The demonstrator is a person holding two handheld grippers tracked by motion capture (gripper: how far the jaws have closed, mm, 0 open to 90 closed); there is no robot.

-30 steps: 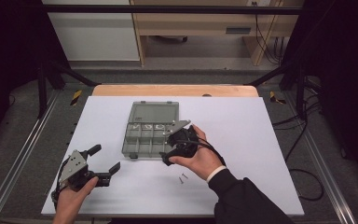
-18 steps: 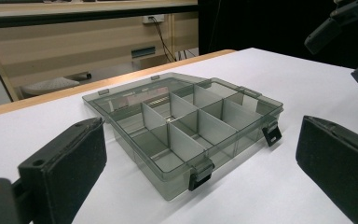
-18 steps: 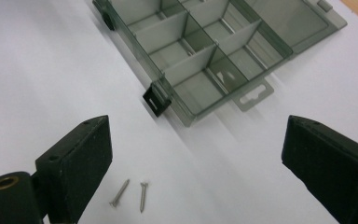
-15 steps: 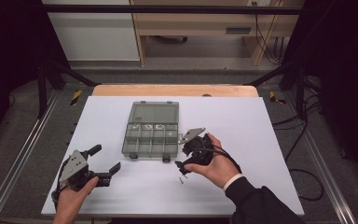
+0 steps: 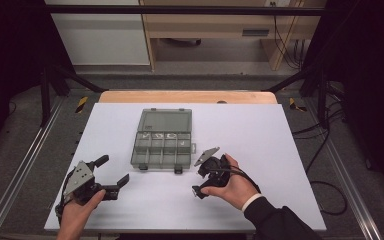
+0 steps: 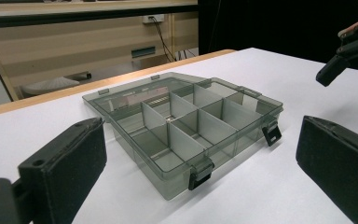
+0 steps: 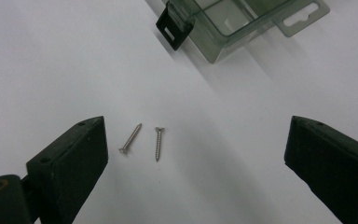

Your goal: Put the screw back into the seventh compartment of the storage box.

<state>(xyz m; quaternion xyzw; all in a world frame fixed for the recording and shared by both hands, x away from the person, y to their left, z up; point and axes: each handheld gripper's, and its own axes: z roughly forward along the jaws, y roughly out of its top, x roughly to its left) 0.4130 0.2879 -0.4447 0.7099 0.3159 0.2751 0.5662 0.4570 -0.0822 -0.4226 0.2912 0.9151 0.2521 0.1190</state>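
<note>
table: white top (image 5: 290, 150), everything sits on it; I use the box as my landmark.
box: smoky clear compartment box (image 5: 162, 138) mid-table, lid open and lying flat on the far side, black latches on the near edge; a few small items in the far row, too small for me to tell what.
left gripper: (image 5: 111, 172) well off the box's near-left corner, jaws spread wide, nothing between them; I park it there facing the box.
right gripper: (image 5: 206, 171) just off the box's near-right corner, tipped down at the table, jaws wide apart, empty.
screws: two loose ones on the table just in front of the box's near-right latch; left screw (image 7: 130, 138) and right screw (image 7: 158, 143) lie close, not touching, both between my right jaws.
step: I judge pick-up approach, screw sorting into the box, nothing grasped yet.
next move: I need to drop lower, centre on one screw only, pinch narrow; risk of catching both or sliding it flat.
</note>
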